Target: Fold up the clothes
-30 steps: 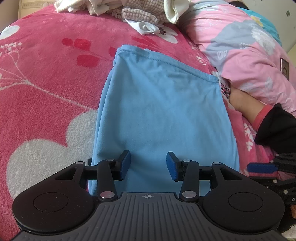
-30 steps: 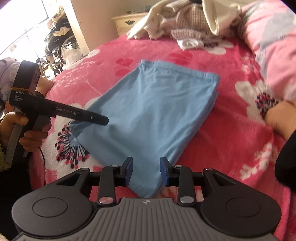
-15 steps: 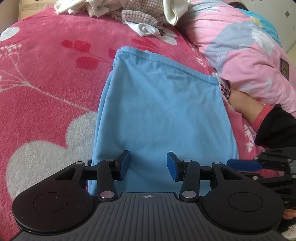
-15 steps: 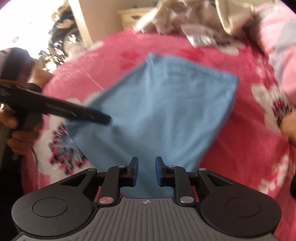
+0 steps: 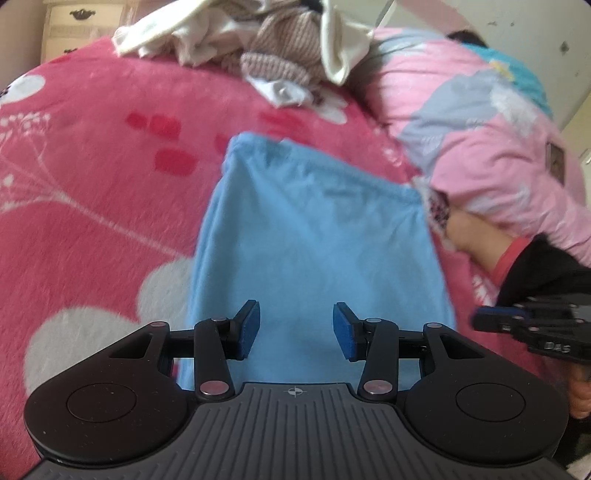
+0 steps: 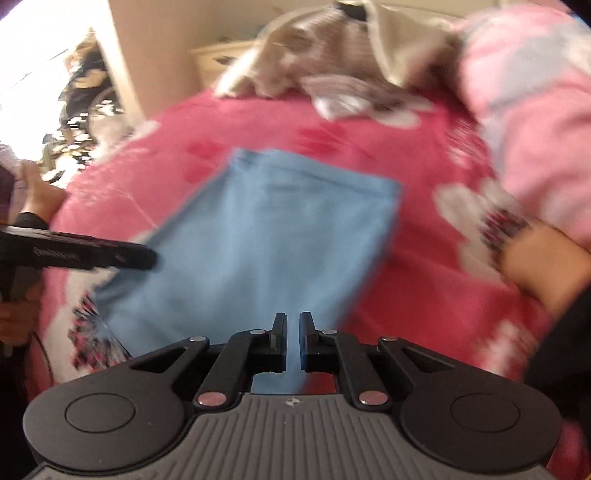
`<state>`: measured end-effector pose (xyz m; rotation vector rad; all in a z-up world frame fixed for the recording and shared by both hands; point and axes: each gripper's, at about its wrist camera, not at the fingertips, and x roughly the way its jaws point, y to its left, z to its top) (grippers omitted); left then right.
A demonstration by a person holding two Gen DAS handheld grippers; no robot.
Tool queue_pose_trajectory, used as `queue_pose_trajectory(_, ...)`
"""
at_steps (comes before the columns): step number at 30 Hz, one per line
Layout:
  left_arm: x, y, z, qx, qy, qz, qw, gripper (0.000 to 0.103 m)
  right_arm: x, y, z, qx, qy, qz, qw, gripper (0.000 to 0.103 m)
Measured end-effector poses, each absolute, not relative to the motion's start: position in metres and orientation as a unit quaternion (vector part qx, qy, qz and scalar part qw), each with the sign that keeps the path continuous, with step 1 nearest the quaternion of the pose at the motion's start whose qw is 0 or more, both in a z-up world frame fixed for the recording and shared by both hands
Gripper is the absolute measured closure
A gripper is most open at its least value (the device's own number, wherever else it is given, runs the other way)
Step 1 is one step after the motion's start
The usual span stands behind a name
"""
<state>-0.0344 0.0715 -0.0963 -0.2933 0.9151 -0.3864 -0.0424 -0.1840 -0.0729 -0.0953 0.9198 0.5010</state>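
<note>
A folded light-blue cloth (image 5: 314, 240) lies flat on the pink flowered blanket (image 5: 92, 184). My left gripper (image 5: 295, 328) hovers open over the cloth's near edge, its blue pads well apart and nothing pinched. It shows as a dark bar (image 6: 140, 256) at the cloth's left side in the right wrist view. My right gripper (image 6: 292, 332) is closing. Its pads stand almost together with the near right corner of the cloth (image 6: 266, 229) in the slit. From the left wrist view, the right gripper (image 5: 480, 321) sits at the cloth's lower right edge.
A heap of unfolded clothes (image 5: 277, 48) lies at the far end of the bed. A pink quilt (image 5: 498, 129) is bunched along the right. A person's bare forearm (image 5: 476, 240) rests just right of the cloth. A cream dresser (image 5: 81, 22) stands behind the bed.
The right gripper's jaws narrowed from clearly apart to nearly touching, and it slid left toward the cloth's near corner. The left gripper kept its gap and place, tilting up slightly.
</note>
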Motion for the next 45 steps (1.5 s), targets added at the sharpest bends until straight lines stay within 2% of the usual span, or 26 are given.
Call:
queue_pose_trajectory(4,-0.024,0.054,-0.106,-0.111,0.459,-0.192,0.861,0.059,-0.032,-0.176,-0.100,-0.044,0.466,0.232,0.853,0.097)
queue_pose_trajectory(5,-0.023,0.054,-0.111,-0.108,0.464,-0.186,0.859,0.059,-0.030,-0.179,-0.107,-0.045,0.475,0.223,0.850,0.102)
queue_pose_trajectory(6,-0.021,0.055,-0.116,-0.105,0.470,-0.180,0.858,0.060,-0.030,-0.189,-0.106,-0.042,0.477,0.206,0.853,0.102)
queue_pose_trajectory(7,-0.020,0.055,-0.121,-0.102,0.475,-0.175,0.856,0.061,-0.030,-0.199,-0.105,-0.039,0.479,0.190,0.856,0.102)
queue_pose_trajectory(8,-0.021,0.059,-0.120,-0.112,0.472,-0.171,0.857,0.061,-0.029,-0.209,-0.104,-0.036,0.480,0.173,0.859,0.096)
queue_pose_trajectory(11,-0.025,0.069,-0.113,-0.132,0.457,-0.166,0.864,0.060,-0.026,-0.234,-0.094,0.000,0.472,0.146,0.870,0.096)
queue_pose_trajectory(13,-0.025,0.065,-0.106,-0.123,0.445,-0.174,0.870,0.060,-0.021,-0.234,-0.088,0.034,0.459,0.165,0.873,0.096)
queue_pose_trajectory(18,-0.015,0.042,-0.106,-0.107,0.445,-0.194,0.867,0.060,-0.017,-0.192,-0.102,0.021,0.451,0.228,0.863,0.095)
queue_pose_trajectory(19,-0.011,0.038,-0.109,-0.100,0.449,-0.193,0.867,0.060,-0.014,-0.195,-0.111,0.019,0.462,0.213,0.861,0.096)
queue_pose_trajectory(20,-0.009,0.037,-0.114,-0.093,0.453,-0.186,0.867,0.060,-0.012,-0.199,-0.119,0.017,0.474,0.196,0.858,0.103)
queue_pose_trajectory(21,-0.010,0.041,-0.115,-0.089,0.452,-0.177,0.870,0.060,-0.009,-0.210,-0.119,0.026,0.480,0.172,0.860,0.103)
queue_pose_trajectory(23,-0.011,0.048,-0.117,-0.080,0.449,-0.158,0.876,0.062,-0.007,-0.228,-0.111,0.019,0.471,0.123,0.873,0.096)
queue_pose_trajectory(25,-0.013,0.055,-0.116,-0.078,0.443,-0.147,0.881,0.061,-0.007,-0.237,-0.096,0.013,0.448,0.094,0.889,0.096)
queue_pose_trajectory(29,-0.009,0.053,-0.115,-0.084,0.438,-0.155,0.882,0.060,0.011,-0.204,-0.079,0.036,0.425,0.162,0.890,0.095)
queue_pose_trajectory(34,-0.012,0.045,-0.123,-0.072,0.446,-0.155,0.879,0.060,0.052,-0.151,-0.107,0.053,0.442,0.250,0.860,0.095)
queue_pose_trajectory(36,-0.016,0.050,-0.120,-0.071,0.445,-0.149,0.880,0.060,0.069,-0.155,-0.119,0.037,0.440,0.220,0.870,0.102)
queue_pose_trajectory(37,-0.017,0.054,-0.119,-0.074,0.444,-0.144,0.881,0.060,0.076,-0.164,-0.117,0.054,0.436,0.203,0.875,0.102)
queue_pose_trajectory(38,-0.018,0.058,-0.119,-0.080,0.444,-0.140,0.881,0.060,0.082,-0.173,-0.114,0.070,0.432,0.186,0.880,0.101)
queue_pose_trajectory(39,-0.018,0.062,-0.119,-0.087,0.446,-0.137,0.880,0.060,0.088,-0.182,-0.111,0.086,0.427,0.170,0.884,0.094)
queue_pose_trajectory(45,-0.011,0.065,-0.118,-0.106,0.459,-0.128,0.873,0.060,0.093,-0.134,-0.102,0.057,0.405,0.286,0.867,0.093)
